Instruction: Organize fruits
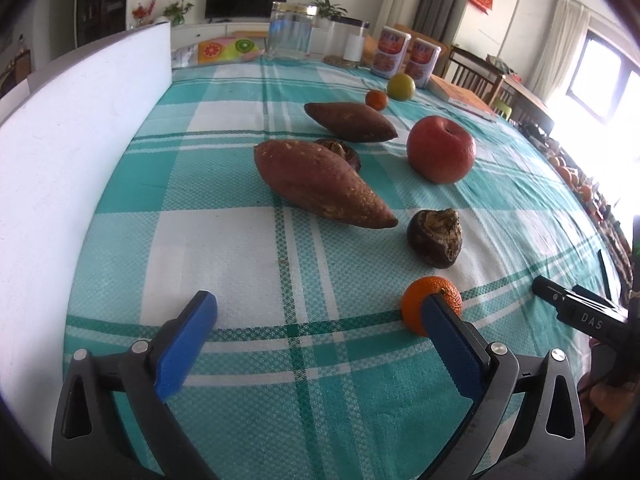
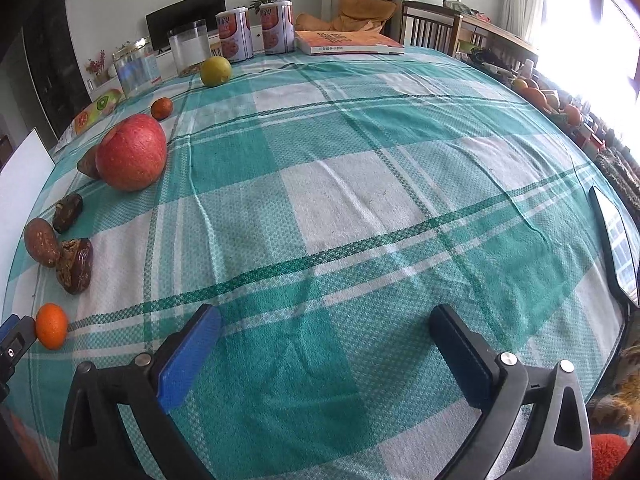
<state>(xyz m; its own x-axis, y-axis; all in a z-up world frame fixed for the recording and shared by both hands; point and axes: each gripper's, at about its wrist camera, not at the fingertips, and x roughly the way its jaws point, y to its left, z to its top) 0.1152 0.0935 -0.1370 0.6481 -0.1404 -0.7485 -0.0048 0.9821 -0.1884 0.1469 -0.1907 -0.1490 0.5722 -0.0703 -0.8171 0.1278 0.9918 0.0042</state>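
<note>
The left claw [image 1: 320,320] hangs low over the counter [image 1: 240,240] with its blue pads spread wide and nothing between them. A small orange mandarin [image 1: 416,304] sits just beyond the tip of its right-hand finger, partly hidden by that finger; whether the two touch cannot be told. Ahead of this claw and slightly right lies a dark brown, wrinkled fruit [image 1: 435,238], and straight ahead a large sweet potato [image 1: 320,182] with a second dark fruit [image 1: 340,152] peeping out behind it. Farther ahead lie another sweet potato [image 1: 350,121], a red apple [image 1: 441,149] to the right, then a second small mandarin [image 1: 376,99] and a yellow-green citrus [image 1: 401,86]. A white board [image 1: 80,152] stands along the left side.

At the far edge stand a glass jar [image 1: 290,32], a clear container [image 1: 349,42] and two orange-labelled cans [image 1: 390,53]; their print is too small to read. An orange-covered book [image 1: 464,98] lies beside them, its title illegible. The letters "DAS" show on the black body of the right claw's handle [image 1: 588,318].

The right claw [image 2: 326,330] is likewise spread wide and empty, over bare cloth; all the fruit lies to its left, the apple [image 2: 132,154] well ahead-left. A dark phone [image 2: 616,240] lies to its right.
</note>
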